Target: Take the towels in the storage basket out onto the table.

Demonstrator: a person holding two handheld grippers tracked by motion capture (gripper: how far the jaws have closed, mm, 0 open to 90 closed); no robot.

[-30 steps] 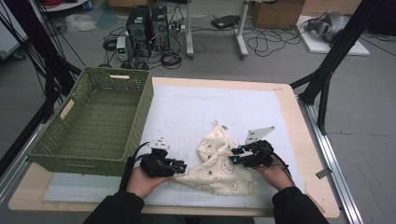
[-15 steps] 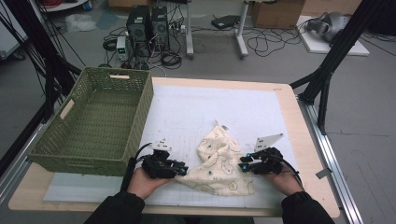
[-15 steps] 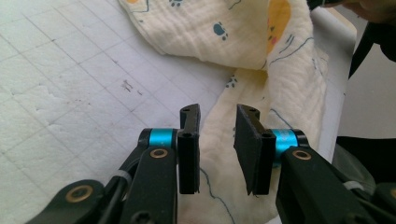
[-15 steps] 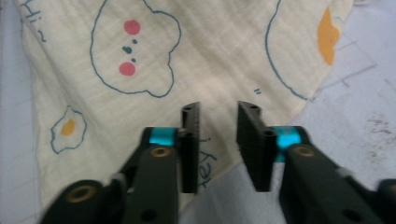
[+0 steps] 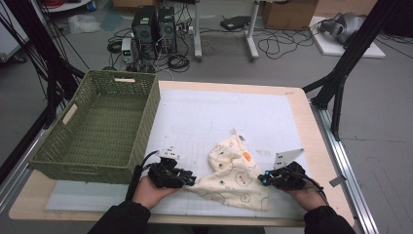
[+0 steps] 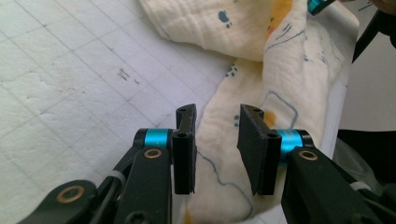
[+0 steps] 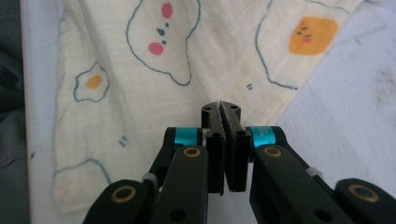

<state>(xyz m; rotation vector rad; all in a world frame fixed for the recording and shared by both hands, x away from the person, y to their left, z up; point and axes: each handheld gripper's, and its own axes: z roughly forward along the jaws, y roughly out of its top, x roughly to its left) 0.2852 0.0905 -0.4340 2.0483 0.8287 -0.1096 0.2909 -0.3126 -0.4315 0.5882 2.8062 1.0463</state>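
watching the cloth (image 5: 234,175): cream, printed with eggs and faces, crumpled on the white mat (image 5: 219,122), just right of the green wicker basket (image 5: 97,131). left gripper (image 5: 191,181) sits at the cloth's left corner, close to the basket's near end; its jaws have just been opening and stand apart, cloth lying under and between them, pads (image 6: 186,140) not pressing it. right gripper (image 5: 263,181) is at the cloth's right edge, the side away from the basket; its jaws have just snapped together, pads (image 7: 219,119) meeting over the fabric edge, can't tell if any cloth is pinched.
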